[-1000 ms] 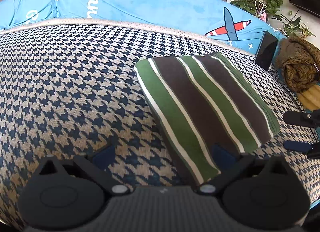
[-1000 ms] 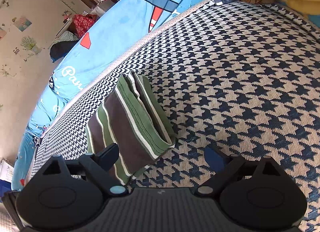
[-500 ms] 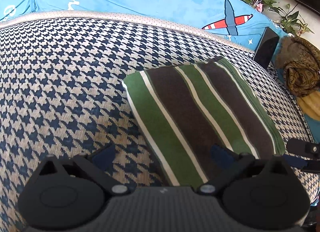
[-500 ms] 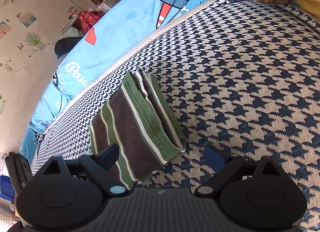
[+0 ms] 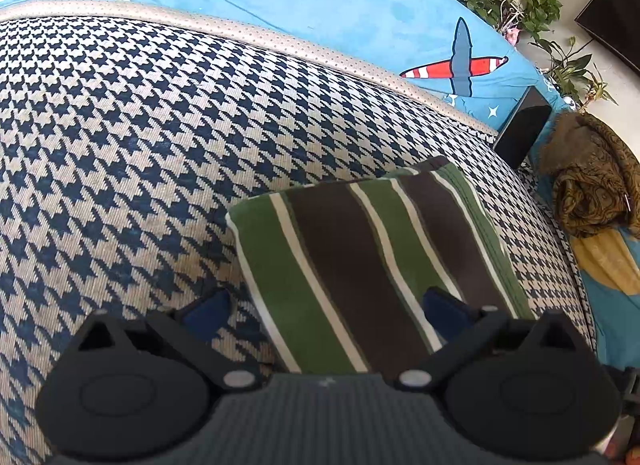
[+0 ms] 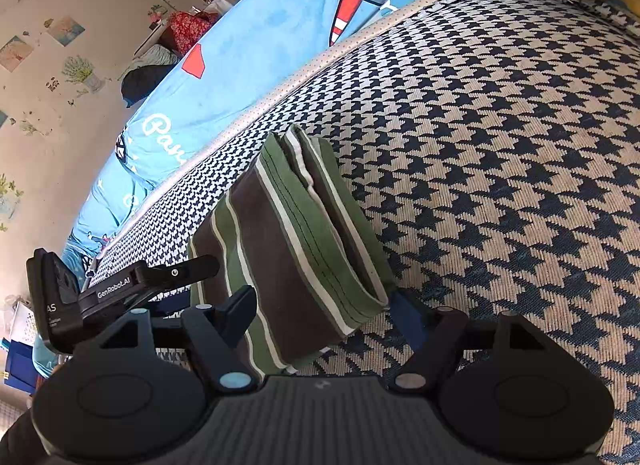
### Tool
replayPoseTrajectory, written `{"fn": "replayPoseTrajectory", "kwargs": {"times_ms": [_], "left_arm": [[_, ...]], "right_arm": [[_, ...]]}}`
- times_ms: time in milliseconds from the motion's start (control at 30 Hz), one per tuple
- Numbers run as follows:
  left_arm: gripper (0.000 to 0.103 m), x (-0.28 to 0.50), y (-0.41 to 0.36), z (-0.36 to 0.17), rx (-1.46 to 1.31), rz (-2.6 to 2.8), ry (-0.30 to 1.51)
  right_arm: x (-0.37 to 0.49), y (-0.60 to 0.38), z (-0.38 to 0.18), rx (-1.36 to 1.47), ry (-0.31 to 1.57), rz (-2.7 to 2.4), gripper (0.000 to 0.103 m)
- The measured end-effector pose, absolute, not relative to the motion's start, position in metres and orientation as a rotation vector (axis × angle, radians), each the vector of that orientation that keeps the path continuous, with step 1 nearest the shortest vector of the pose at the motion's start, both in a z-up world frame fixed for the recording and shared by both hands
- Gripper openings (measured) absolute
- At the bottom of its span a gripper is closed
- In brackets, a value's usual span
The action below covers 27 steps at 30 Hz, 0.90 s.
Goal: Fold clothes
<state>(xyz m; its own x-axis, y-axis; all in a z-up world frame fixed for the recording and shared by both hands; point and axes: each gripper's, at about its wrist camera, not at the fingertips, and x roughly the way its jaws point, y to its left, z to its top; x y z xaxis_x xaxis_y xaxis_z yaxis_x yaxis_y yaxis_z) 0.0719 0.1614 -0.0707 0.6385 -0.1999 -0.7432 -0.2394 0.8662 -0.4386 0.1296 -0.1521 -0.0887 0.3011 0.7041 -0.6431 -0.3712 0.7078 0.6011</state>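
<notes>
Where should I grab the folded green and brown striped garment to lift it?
Pinch the near end of the folded green and brown striped garment from the houndstooth-side open edge: its stacked layers show there, so one pinch gathers them all.

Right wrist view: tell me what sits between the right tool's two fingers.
The near end of the folded green-and-brown striped garment lies between the right tool's fingers, resting on the houndstooth cover; the right wrist view shows it.
</notes>
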Motion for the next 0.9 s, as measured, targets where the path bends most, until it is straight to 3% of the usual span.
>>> {"fn": "replayPoseTrajectory", "kwargs": {"times_ms": [800,900], "left_arm": [[0.103,0.094,0.141,-0.07,-0.489,-0.051,0.846],[0.103,0.092,0.136,-0.07,-0.446,-0.044,0.846]], "right_arm": [[0.143,-0.145,-0.095,0.39,1.016,0.788,0.075],[0.143,-0.146,-0.095,0.382,1.012,0.792,0.071]]}}
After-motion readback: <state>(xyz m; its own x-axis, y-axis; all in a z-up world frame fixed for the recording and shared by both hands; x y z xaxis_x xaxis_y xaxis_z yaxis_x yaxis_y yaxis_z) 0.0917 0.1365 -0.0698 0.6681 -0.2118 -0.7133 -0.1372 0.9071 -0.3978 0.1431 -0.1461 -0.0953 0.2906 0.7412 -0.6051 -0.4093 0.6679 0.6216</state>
